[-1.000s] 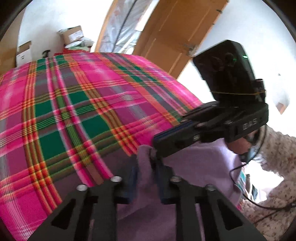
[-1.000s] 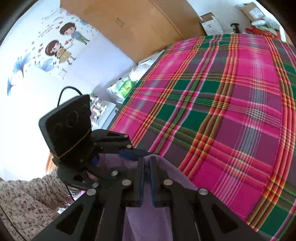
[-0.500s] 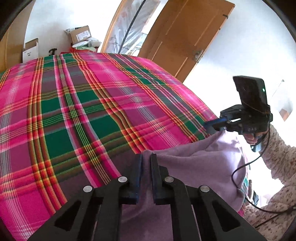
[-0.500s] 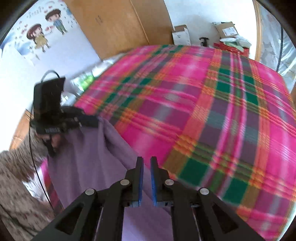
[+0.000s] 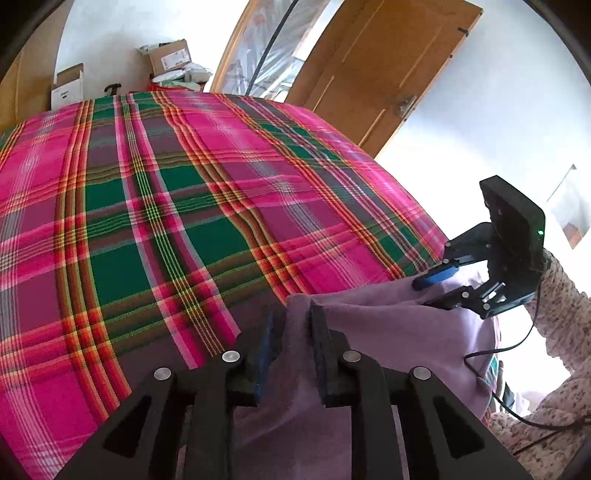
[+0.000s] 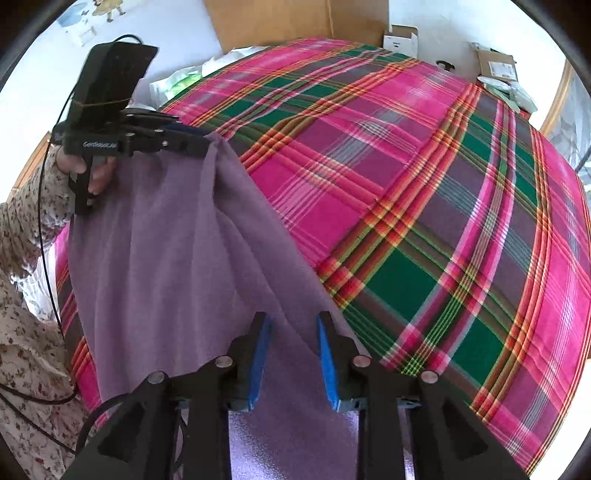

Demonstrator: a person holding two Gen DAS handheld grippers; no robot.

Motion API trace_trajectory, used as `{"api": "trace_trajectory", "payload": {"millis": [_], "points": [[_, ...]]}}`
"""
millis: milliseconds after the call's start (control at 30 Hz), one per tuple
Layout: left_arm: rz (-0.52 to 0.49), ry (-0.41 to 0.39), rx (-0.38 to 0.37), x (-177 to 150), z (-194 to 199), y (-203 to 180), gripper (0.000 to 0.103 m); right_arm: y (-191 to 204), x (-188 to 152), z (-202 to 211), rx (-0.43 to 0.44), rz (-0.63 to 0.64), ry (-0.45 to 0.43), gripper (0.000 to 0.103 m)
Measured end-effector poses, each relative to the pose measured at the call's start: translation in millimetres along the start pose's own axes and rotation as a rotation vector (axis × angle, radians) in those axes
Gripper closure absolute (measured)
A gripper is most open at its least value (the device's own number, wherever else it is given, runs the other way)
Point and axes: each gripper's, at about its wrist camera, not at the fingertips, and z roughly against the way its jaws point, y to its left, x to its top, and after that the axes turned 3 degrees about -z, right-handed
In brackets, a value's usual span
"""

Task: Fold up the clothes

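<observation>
While both grippers' jaws have just been opening, the lilac garment (image 6: 177, 258) lies on the plaid bedspread (image 6: 424, 192) between them. Left gripper (image 5: 293, 325) stands slightly apart, cloth between; right gripper (image 6: 291, 343) parted, unpressed. Release cleanly; smooth before folding. Lettering on the left tool is illegible.

Pink/green plaid bedspread (image 5: 192, 206) fills most of view, w/ cardboard boxes (image 5: 168, 57) by far wall, open wooden door (image 5: 373, 70) at right, cartoon wall stickers (image 6: 105, 7) in right-wrist view.
</observation>
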Motion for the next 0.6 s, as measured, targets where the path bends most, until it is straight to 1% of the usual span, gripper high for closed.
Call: {"api": "trace_trajectory", "payload": {"millis": [67,167,200,233,300,367,433,500,600], "points": [[-0.004,0.004,-0.001,0.1,-2.0,-1.1,0.082,4.2,-0.2,-1.7,-0.007,0.015,0.005,0.078],[-0.016,0.004,-0.002,0.5,-2.7,-3.9,0.083,9.8,-0.4,-1.1,-0.019,0.036,0.002,0.100],[-0.019,0.003,0.000,0.6,-2.3,-4.7,0.084,11.3,-0.5,0.2,-0.022,0.040,-0.005,0.100],[-0.019,0.000,0.002,1.0,-1.3,-4.8,0.089,11.4,-0.4,3.5,-0.024,0.037,-0.019,0.101],[-0.013,-0.016,0.011,1.6,3.2,-3.1,0.091,9.9,-0.3,11.7,-0.034,0.026,-0.054,0.101],[0.001,-0.039,0.022,3.0,8.3,-0.1,0.095,4.6,0.3,22.7,-0.061,-0.002,-0.101,0.101],[0.018,-0.058,0.037,4.5,12.4,4.2,0.095,0.1,-0.6,30.0,-0.097,-0.024,-0.135,0.101],[0.043,-0.059,0.037,4.4,11.5,9.9,0.095,-3.1,-0.7,29.8,-0.102,-0.038,-0.147,0.101],[0.070,-0.054,0.032,0.3,9.2,15.0,0.095,-5.3,-11.3,19.4,-0.095,-0.053,-0.124,0.101]]}}
